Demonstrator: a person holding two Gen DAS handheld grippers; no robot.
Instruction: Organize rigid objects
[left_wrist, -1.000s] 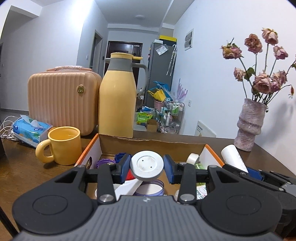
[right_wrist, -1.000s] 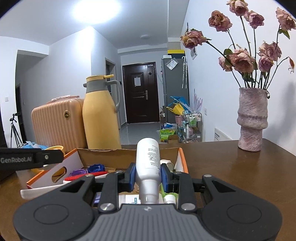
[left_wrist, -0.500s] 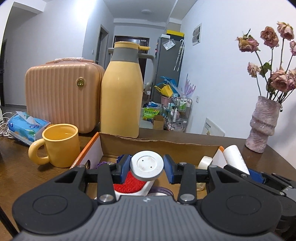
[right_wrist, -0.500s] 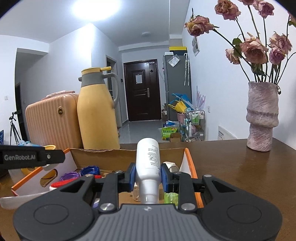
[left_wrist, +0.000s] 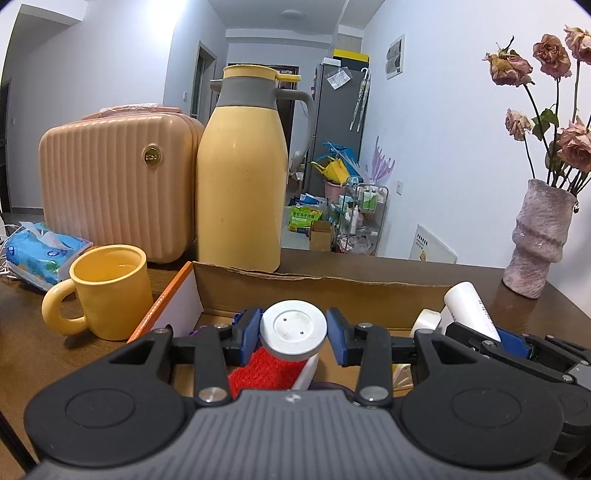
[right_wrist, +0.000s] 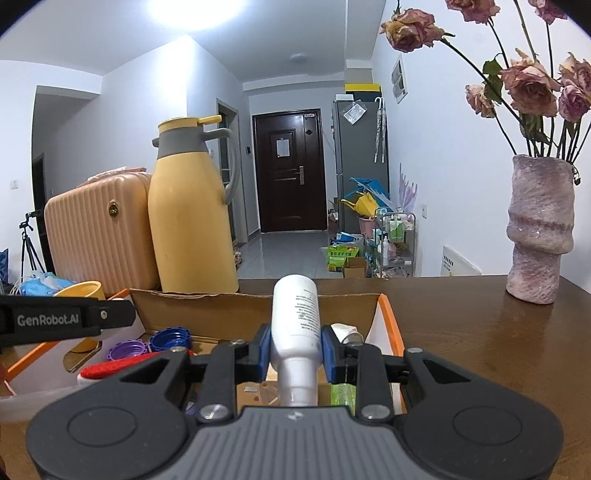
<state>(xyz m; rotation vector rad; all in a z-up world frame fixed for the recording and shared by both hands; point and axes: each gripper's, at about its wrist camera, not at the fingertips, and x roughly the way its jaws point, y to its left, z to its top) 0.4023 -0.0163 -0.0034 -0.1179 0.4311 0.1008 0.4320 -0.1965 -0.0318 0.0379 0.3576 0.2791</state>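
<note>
My left gripper (left_wrist: 294, 334) is clamped on a brush: its blue pads press either side of the round white end (left_wrist: 293, 330) that faces the camera, and the red bristles (left_wrist: 267, 369) hang just below the pads, above the inside of the cardboard box (left_wrist: 317, 286). My right gripper (right_wrist: 295, 350) is closed around a white bottle (right_wrist: 295, 325), gripping it near the neck, with the cap end pointing back toward the camera and the printed body tilting up and away over the box. In the left wrist view the same bottle (left_wrist: 471, 304) and the right gripper (left_wrist: 491, 338) show at the right edge of the box, just beside my left one.

The box sits open on a brown wooden table (right_wrist: 480, 350), with an orange rim (right_wrist: 389, 325) and white inner side walls. Inside it, from the right wrist view, I see a blue bottle cap (right_wrist: 171, 338) touching a purple one (right_wrist: 127, 349) near the far left corner, a small white item (right_wrist: 345, 332) against the right wall, and something green (right_wrist: 341, 397) under the right gripper; I cannot tell what that is.

Beyond the box stand a tall yellow jug (left_wrist: 242, 170) and a peach case (left_wrist: 114, 181), side by side. A yellow mug (left_wrist: 105, 291) stands just left of the box; whether it holds anything I cannot tell. A blue pack of tissues (left_wrist: 38, 253) lies behind it. A pink vase (right_wrist: 539, 229) with dried roses (right_wrist: 528, 86) stands well apart on the right.
</note>
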